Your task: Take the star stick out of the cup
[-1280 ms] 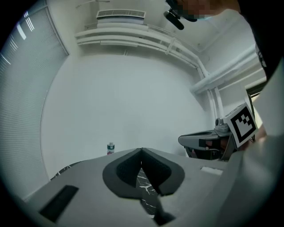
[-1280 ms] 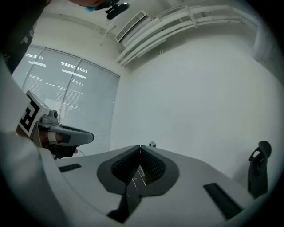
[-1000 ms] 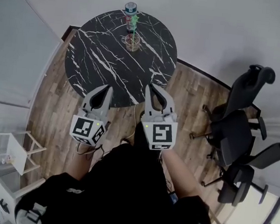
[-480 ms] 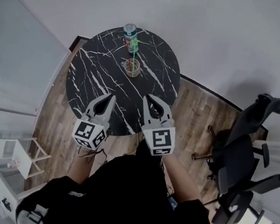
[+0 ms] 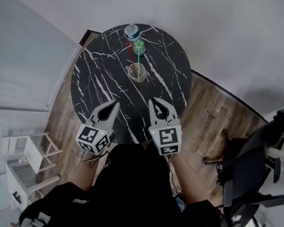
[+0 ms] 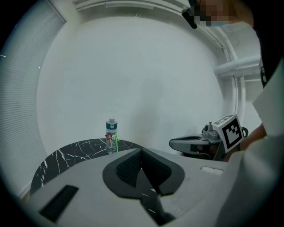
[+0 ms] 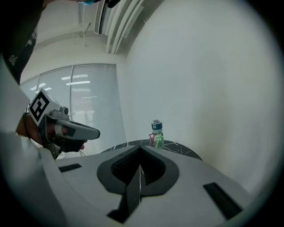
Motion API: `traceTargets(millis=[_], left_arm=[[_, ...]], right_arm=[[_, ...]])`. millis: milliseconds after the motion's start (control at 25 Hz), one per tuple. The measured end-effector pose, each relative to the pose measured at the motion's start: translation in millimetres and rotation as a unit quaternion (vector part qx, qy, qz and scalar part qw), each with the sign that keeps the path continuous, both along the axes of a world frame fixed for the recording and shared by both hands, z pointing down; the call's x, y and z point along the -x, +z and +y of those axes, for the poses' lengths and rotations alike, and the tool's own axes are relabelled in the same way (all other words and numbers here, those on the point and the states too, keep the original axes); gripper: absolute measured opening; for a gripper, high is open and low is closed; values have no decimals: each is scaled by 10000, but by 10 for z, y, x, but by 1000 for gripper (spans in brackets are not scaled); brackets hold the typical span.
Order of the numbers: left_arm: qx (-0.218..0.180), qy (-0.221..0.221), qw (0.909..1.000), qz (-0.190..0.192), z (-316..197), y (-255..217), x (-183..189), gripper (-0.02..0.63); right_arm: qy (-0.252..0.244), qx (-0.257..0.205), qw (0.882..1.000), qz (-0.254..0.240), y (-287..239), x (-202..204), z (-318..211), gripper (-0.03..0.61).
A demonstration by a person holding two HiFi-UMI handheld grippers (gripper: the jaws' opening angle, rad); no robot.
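A clear cup stands on the round black marble table, toward its far side. A green star stick rises out of the cup, and a red star shows beside it. My left gripper and right gripper are both shut and hold nothing. They hang over the table's near edge, well short of the cup. In the left gripper view the red star and green stick are small and far beyond the jaws. The right gripper view likewise shows the red star far ahead.
A water bottle stands just behind the cup, near the table's far edge. Black office chairs crowd the right side on the wood floor. A small white rack sits at the lower left beside a glass wall.
The table, cup and bottle have drawn nearer and slid down and right in the head view. Both grippers now reach over the table's near edge, still shut.
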State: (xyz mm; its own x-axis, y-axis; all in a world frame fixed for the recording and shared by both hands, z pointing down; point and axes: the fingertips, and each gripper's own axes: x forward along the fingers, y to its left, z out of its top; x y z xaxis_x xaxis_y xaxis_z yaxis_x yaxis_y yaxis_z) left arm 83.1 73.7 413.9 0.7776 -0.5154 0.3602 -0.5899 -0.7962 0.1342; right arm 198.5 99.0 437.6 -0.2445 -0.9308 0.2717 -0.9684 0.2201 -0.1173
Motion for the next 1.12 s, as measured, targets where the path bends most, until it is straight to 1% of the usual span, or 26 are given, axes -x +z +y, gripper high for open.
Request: traceTargets(millis=[200, 520, 680, 1120], left_arm=[[144, 2, 9999, -63, -248, 134, -37, 0], [434, 337, 9985, -34, -599, 395, -127, 0], [615, 360, 9975, 7, -863, 527, -80, 0], [876, 413, 9953, -56, -1497, 862, 21, 0]], right_arm=[[-82, 206, 9997, -53, 176, -3, -210, -3], [90, 554, 9984, 34, 400, -10, -577, -3], [195, 681, 9974, 94, 453, 14, -881, -3], [400, 1105, 9930, 83, 780, 76, -1634, -3]])
